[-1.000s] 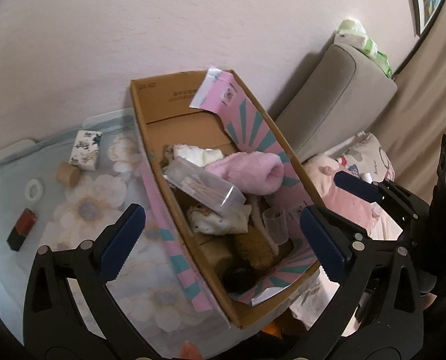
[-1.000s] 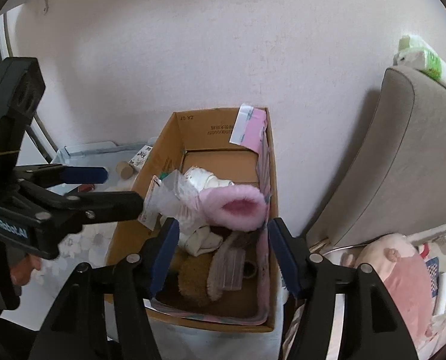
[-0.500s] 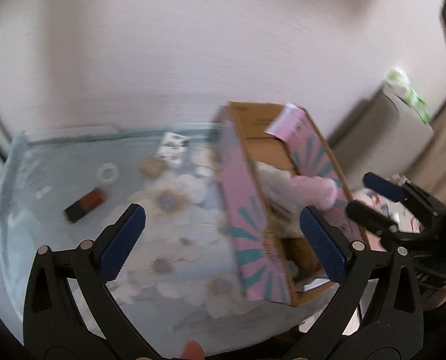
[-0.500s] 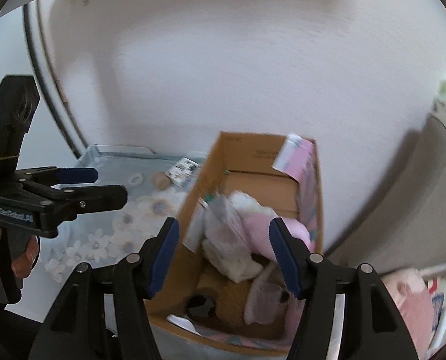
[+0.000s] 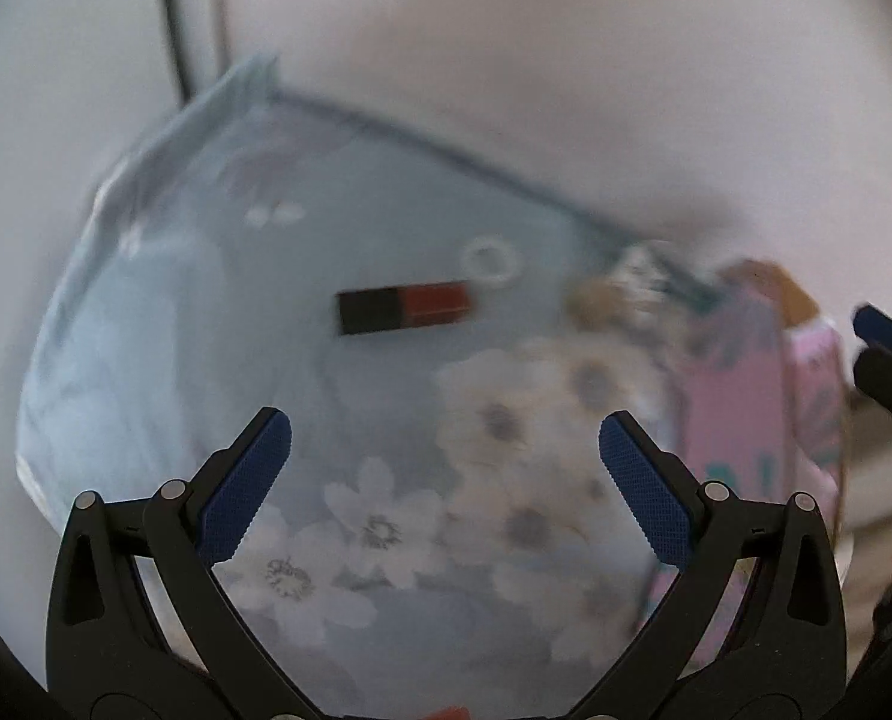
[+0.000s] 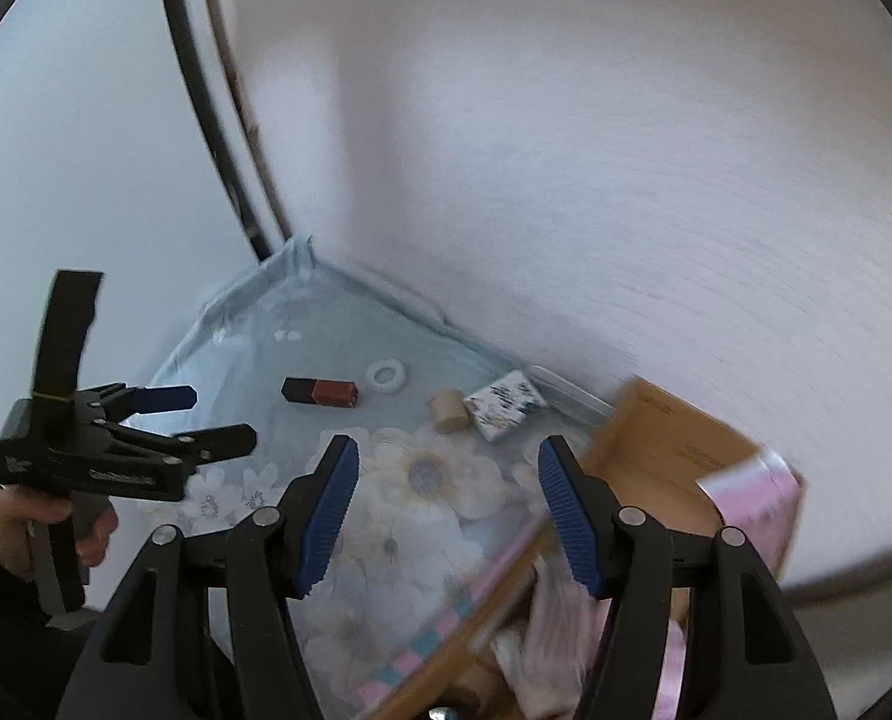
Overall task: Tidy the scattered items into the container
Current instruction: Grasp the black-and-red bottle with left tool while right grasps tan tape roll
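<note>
The left gripper (image 5: 446, 456) is hanging above the table (image 5: 164, 324) with its 2 blue pads spread wide and nothing between them. In the right wrist view the same left gripper (image 6: 206, 414) is showing from the side, held by a hand (image 6: 56, 531), and its fingers are standing apart there too.

The right gripper (image 6: 448, 501) is also gaping, with nothing between its pads, above the floral cloth and the near edge of the cardboard box (image 6: 661, 450).

4 small items are lying loose on the cloth. A black and red block (image 6: 320, 391) is lying flat, and a white ring (image 6: 386, 373) is lying just beside it toward the wall. Further right, a tan cylinder (image 6: 448, 411) is sitting just beside a small patterned box (image 6: 505, 405). All 4 are lying outside the cardboard box, which is standing at the right end of the table, near the wall, with soft pink and white things inside.

The left wrist view is blurred; only the black and red block (image 5: 404, 309) and the white ring (image 5: 490, 261) are showing clearly there.
</note>
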